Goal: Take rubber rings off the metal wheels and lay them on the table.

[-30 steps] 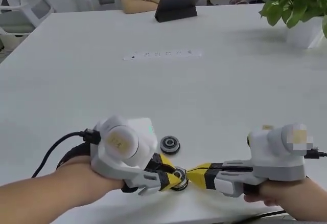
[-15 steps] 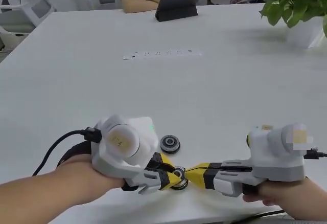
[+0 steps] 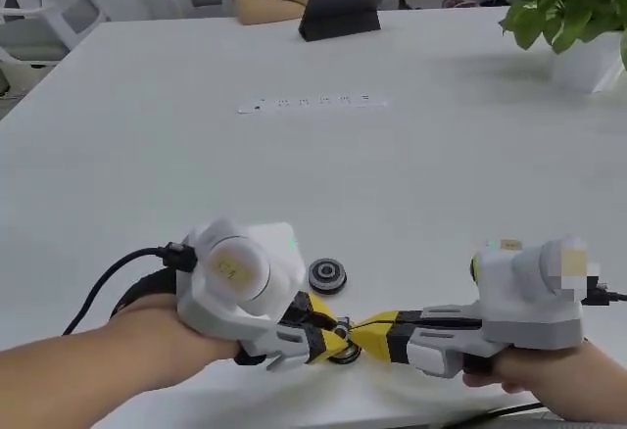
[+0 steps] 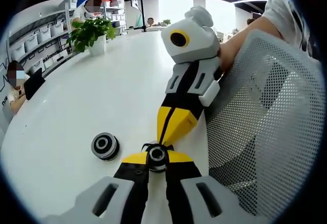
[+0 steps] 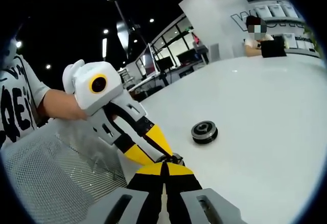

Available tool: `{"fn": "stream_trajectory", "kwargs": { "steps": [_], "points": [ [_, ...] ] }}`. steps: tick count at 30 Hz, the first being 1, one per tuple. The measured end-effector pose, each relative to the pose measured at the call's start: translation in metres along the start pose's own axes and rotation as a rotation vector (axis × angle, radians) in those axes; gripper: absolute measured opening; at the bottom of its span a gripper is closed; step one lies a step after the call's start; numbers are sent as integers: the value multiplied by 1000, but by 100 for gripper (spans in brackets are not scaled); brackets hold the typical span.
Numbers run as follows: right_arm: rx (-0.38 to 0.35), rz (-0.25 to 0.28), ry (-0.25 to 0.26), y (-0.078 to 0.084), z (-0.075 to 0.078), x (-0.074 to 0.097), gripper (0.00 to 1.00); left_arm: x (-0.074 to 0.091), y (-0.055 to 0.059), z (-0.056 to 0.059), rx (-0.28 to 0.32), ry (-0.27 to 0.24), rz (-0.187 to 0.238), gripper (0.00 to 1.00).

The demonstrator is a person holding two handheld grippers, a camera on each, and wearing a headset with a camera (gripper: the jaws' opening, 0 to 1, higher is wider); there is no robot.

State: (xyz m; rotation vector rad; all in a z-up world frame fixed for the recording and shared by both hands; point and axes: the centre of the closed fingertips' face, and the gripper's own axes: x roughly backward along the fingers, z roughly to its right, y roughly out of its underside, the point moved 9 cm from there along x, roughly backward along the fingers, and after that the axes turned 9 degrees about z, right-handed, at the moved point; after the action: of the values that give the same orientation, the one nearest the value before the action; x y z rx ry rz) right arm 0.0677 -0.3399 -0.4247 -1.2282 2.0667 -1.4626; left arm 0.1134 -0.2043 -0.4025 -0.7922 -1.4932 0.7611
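- My left gripper has its yellow-tipped jaws drawn in close. They clamp a small silver metal wheel from both sides, low at the near edge of the white table.
- That wheel's black rubber ring looks seated on the rim, not yet off.
- My right gripper has its jaws pressed together to a point, and the point touches the held wheel from the opposite side. I cannot tell whether any rubber is nipped between them.
- A second ringed metal wheel lies flat on the table just beyond both grippers, touching neither.
- Risk: with the right tips closed, a pull may skate off the ring instead of lifting it.
- Risk: the left jaws seem to bear on the ring itself, which could pin it against peeling.
- Risk: a hard tug could pop the wheel out of the clamp, and this close to the edge it could drop off the table.
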Motion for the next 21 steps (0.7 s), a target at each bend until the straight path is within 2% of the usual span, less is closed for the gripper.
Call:
{"fn": "stream_trajectory", "kwargs": {
  "steps": [13, 16, 21],
  "points": [
    [8, 16, -29, -1, -3, -1, 0, 0, 0, 0, 0, -1, 1, 6],
    [13, 16, -58, -1, -5, -1, 0, 0, 0, 0, 0, 0, 2, 6],
    [7, 34, -43, -3, -3, 0, 0, 0, 0, 0, 1, 1, 4, 6]
  ]
}}
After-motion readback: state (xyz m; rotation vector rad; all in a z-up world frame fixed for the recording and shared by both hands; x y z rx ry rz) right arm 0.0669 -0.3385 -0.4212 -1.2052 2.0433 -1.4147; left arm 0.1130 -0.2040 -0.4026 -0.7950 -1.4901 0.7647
